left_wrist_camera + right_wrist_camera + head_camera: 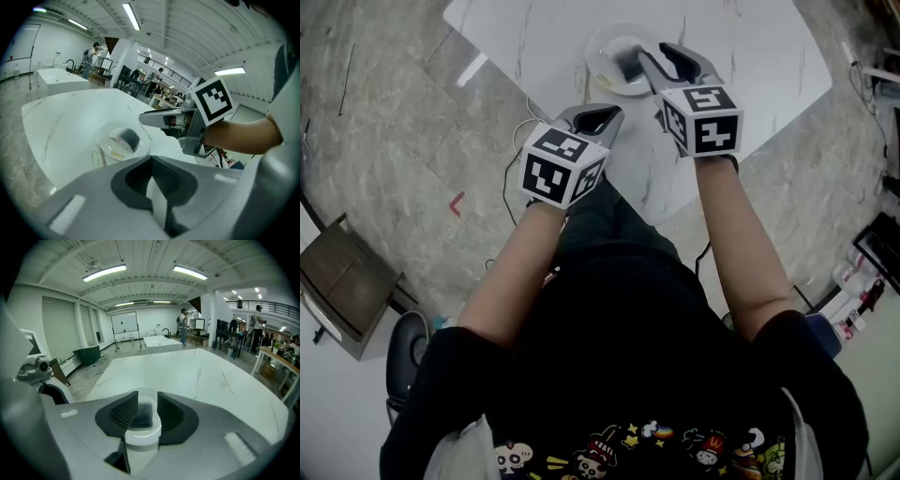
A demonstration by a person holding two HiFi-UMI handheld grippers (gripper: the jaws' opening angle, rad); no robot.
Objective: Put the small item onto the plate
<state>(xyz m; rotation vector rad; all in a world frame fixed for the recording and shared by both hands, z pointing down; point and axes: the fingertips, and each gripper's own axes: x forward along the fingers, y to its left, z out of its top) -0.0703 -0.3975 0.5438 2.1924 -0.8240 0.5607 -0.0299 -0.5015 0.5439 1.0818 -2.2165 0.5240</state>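
A small white plate (602, 49) stands on the white marble table (741, 37), and a small dark item (630, 67) lies on it. My right gripper (654, 52) hovers just over the plate, open. Between its pads in the right gripper view (147, 401) the dark item (143, 414) shows resting on the plate (140, 431). My left gripper (609, 111) is shut and empty at the table's near edge, short of the plate. In the left gripper view (151, 160) the plate (105, 140) holds the item (129, 137), with the right gripper (144, 119) just above and to the right of it.
Cables (517, 141) hang off the table's near edge by my left gripper. A brown chair (342, 286) and a dark round stool (405, 352) stand on the floor at left. Boxes and clutter (862, 281) lie at right. People stand far off in the hall (183, 324).
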